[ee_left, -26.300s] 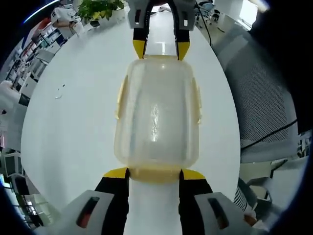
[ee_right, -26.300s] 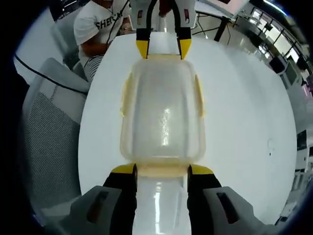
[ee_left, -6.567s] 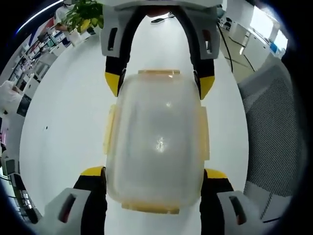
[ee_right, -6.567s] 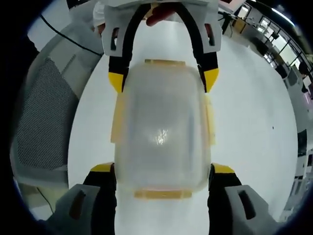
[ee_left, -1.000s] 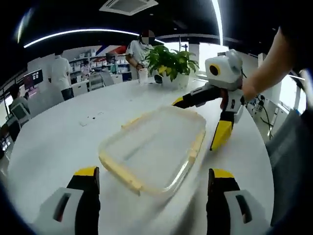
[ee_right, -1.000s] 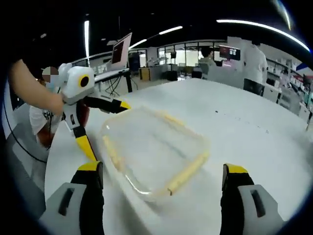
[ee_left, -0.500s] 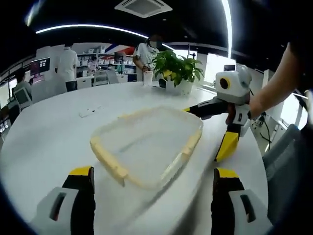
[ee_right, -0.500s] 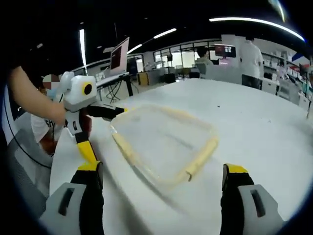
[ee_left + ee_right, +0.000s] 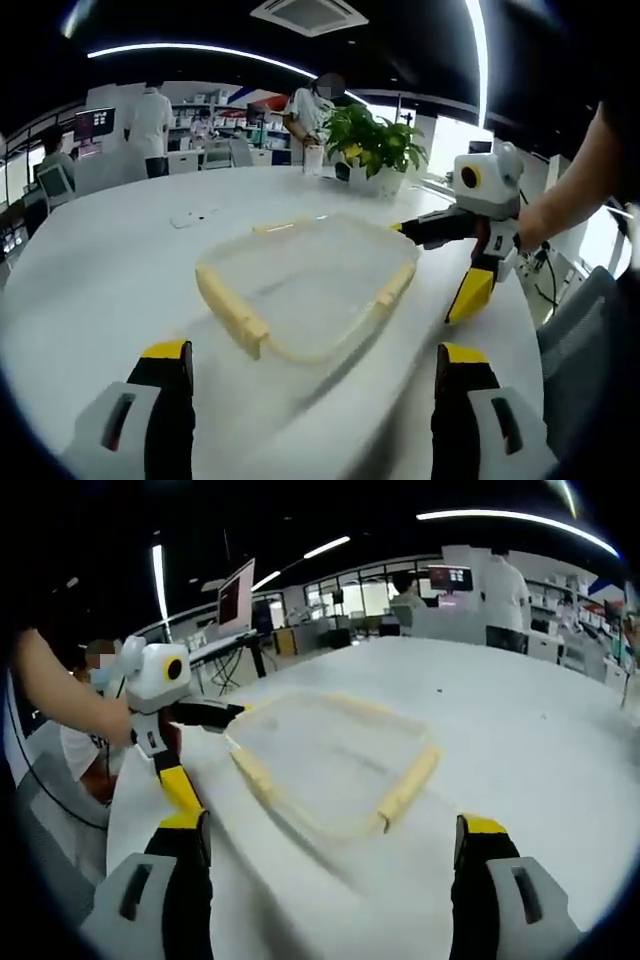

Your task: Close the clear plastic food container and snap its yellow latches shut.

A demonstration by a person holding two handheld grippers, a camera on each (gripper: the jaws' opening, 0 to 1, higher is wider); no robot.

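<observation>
The lidded container [image 9: 310, 285] sits on the white table [image 9: 90, 300], both grippers [image 9: 310, 400] [image 9: 325, 875] are spread wide and empty, and each latch [image 9: 232, 312] is best pressed squarely.

Clear plastic food container [image 9: 310, 285] [image 9: 335, 760], rounded-rectangle, lid on, lying flat on the white bench [image 9: 90, 290]. Yellow latches [image 9: 232, 312] [image 9: 408, 782] along its edges: one on each side seen, folded down against the rim. Walls translucent, slightly cloudy. Whether each latch is fully snapped cannot be told.
</observation>
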